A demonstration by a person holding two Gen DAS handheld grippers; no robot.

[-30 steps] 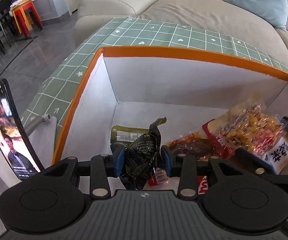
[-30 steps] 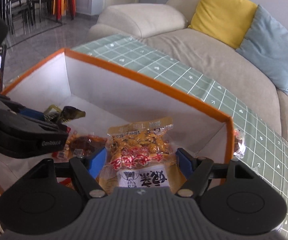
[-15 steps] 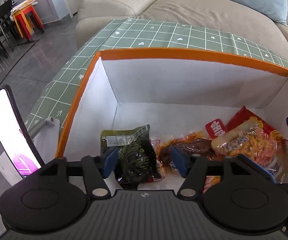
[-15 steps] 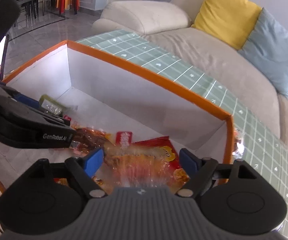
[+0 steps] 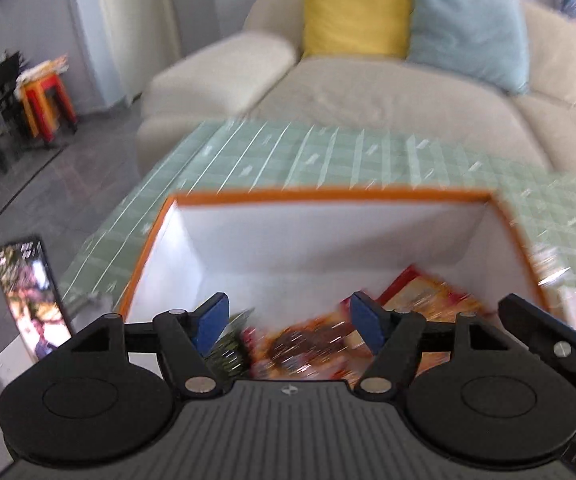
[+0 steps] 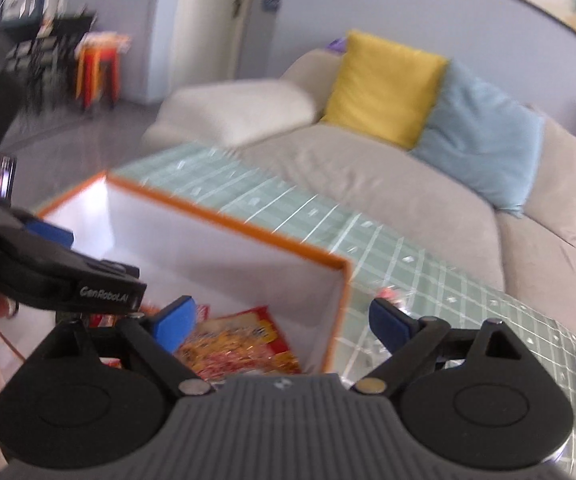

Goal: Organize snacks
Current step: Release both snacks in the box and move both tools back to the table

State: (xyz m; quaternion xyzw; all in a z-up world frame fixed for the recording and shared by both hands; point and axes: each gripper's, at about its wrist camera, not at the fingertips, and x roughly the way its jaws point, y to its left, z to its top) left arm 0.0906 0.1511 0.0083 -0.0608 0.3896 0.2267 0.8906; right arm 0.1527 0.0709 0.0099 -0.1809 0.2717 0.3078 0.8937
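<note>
A white box with an orange rim (image 5: pixel 328 193) stands on the green checked tablecloth (image 5: pixel 328 152). Several snack packets lie on its floor: a red and yellow one (image 5: pixel 428 300), a dark green one (image 5: pixel 227 344) and a brownish one (image 5: pixel 292 344), all blurred. My left gripper (image 5: pixel 288 322) is open and empty above the near side of the box. My right gripper (image 6: pixel 279 322) is open and empty over the box's right corner (image 6: pixel 340 276), above the red and yellow packet (image 6: pixel 239 340). The left gripper's body (image 6: pixel 59 276) shows in the right wrist view.
A phone (image 5: pixel 31 296) stands lit on a white stand left of the box. A small wrapped snack (image 6: pixel 388 294) lies on the cloth right of the box. A beige sofa (image 5: pixel 388 92) with yellow and blue cushions is behind. Chairs and stools (image 5: pixel 43 108) stand far left.
Both grippers let go of their packets, which now lie in the box. Both grippers have opened and lifted up and back from the box; the views are blurred by motion.
</note>
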